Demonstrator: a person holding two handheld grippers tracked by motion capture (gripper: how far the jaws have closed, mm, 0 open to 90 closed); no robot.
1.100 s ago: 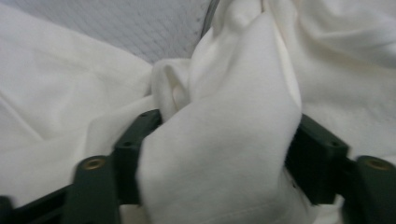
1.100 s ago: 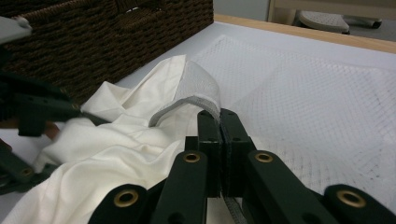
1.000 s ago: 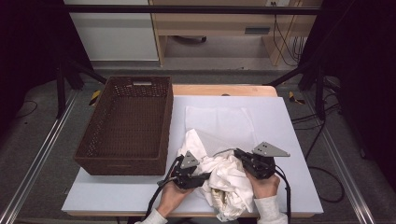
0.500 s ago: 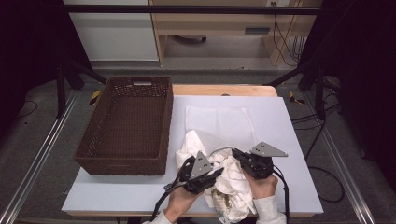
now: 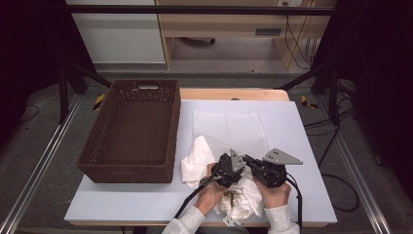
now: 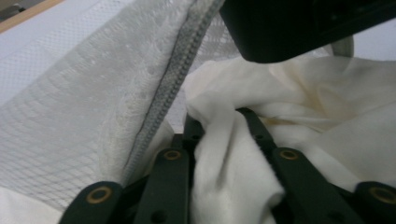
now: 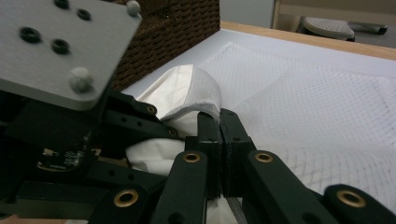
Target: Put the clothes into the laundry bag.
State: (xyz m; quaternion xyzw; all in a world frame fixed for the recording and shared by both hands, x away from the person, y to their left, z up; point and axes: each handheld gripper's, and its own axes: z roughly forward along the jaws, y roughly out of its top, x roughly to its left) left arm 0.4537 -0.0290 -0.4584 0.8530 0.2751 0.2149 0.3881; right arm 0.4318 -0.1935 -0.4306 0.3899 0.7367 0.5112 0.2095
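A crumpled white garment [image 5: 197, 158] lies at the table's front middle, partly under both hands. Behind it a white mesh bag [image 5: 226, 126] is spread flat. My left gripper [image 5: 233, 169] is shut on a fold of the garment [image 6: 327, 116], which bulges between its jaws [image 6: 219, 126]. The bag's mesh and grey zipper [image 6: 173, 79] rise just to the left of that fold. My right gripper [image 5: 249, 163] sits close beside the left one, its jaws [image 7: 218, 119] shut on the bag's thin zippered edge. The garment [image 7: 187, 88] bulges behind them.
A deep brown wicker basket [image 5: 131, 131] stands on the left half of the white table [image 5: 302, 131], close to the garment. Cables trail from both grippers toward the front edge. A wooden strip runs along the table's back edge.
My left gripper has moved right and slightly away from the front edge, closing in on the right gripper and bunching the garment between them. The right gripper has barely moved.
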